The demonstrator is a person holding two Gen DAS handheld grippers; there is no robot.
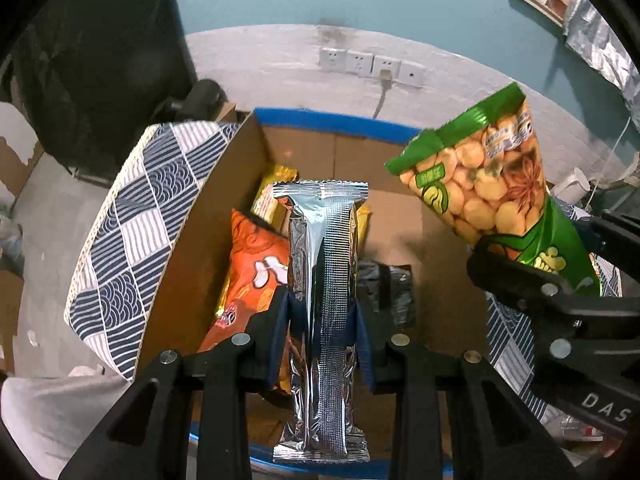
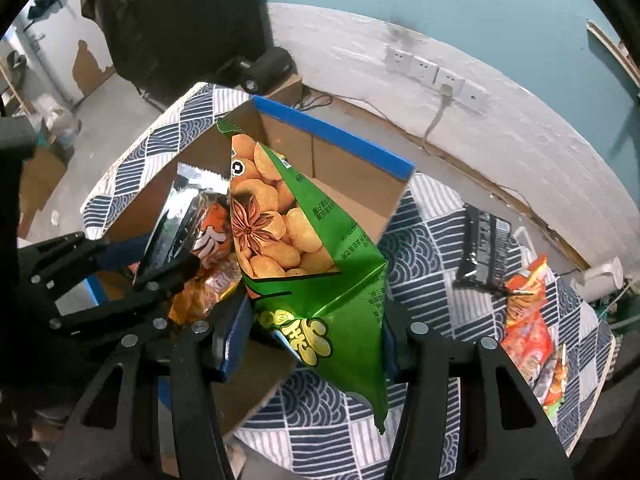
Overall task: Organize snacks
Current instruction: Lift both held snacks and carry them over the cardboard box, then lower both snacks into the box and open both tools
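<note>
Left wrist view: the left gripper (image 1: 323,320) is clenching a silver foil snack bar (image 1: 322,280) at its middle, and the bar is standing lengthwise between the two fingers, over the open cardboard box (image 1: 192,248). Just below and to the left of the fingers, an orange snack bag (image 1: 252,280) is lying inside the box, with a yellow packet (image 1: 272,188) behind it. A dark wrapper (image 1: 390,292) is lying on the box floor to the right.

In the right wrist view, the right gripper (image 2: 316,332) is grasping a green bag of beans (image 2: 304,260) near its lower end, and the bag is pointing up over the near corner of the box. Further to the right of this gripper, on the patterned cloth (image 2: 420,248), a black packet (image 2: 482,252) and red snack packets (image 2: 528,320) are waiting outside the box.

Both grippers are hanging close together above the same box, so I think they could bump each other while lowering. The green bag is held only at one end, so it may swing and slip, or fall outside the box wall. The foil bar is smooth and may slide out early.
</note>
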